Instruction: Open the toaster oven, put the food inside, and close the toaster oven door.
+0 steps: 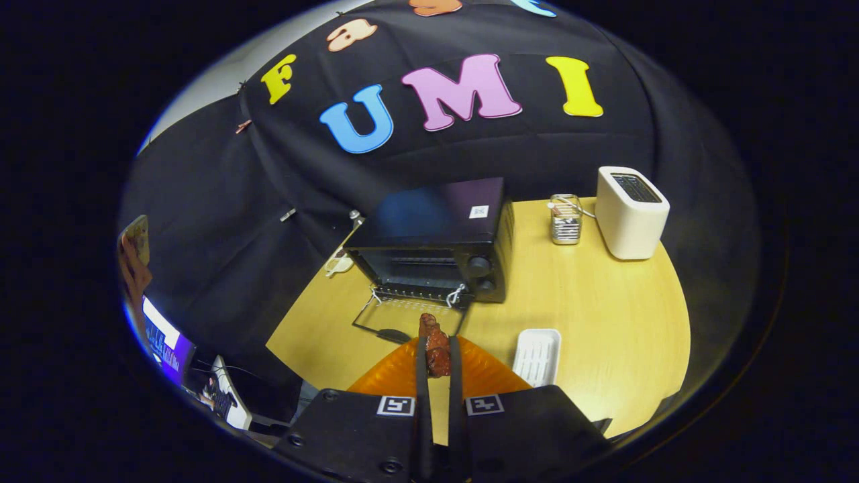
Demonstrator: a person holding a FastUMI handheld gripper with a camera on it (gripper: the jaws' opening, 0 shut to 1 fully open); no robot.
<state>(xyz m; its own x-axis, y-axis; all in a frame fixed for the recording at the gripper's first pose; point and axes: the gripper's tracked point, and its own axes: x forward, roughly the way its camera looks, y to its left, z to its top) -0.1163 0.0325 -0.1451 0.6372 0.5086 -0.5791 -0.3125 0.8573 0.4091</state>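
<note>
A: Starting closest in, what are the tongs doing?

B: The gripper (437, 359) is pinching the food (435, 345), a reddish-brown glazed piece, both fingers (421, 376) pressing on its sides. The food is sticking up and forward past the fingertips, hanging above the table (604, 322).

A: How is it going to handle?

B: I'm judging it light, and the shiny surface is suggesting a slick skin, so it may be prone to sliding in the grip. The hold is sitting on the lower half, which is looking sensible; squeezing harder could be squashing it if it is soft.

A: What is lying just beyond it?

B: An orange mat (483, 372) is lying under the fingers, and a white ribbed tray (537, 355) is sitting just beside it. Further ahead the toaster oven (436, 241) is standing with its door (409, 315) hanging open and flat toward the gripper, the rack showing inside.

A: And farther back?

B: A metal jar (566, 219) and a white toaster (629, 211) are standing well apart from the oven, near the wall.
</note>
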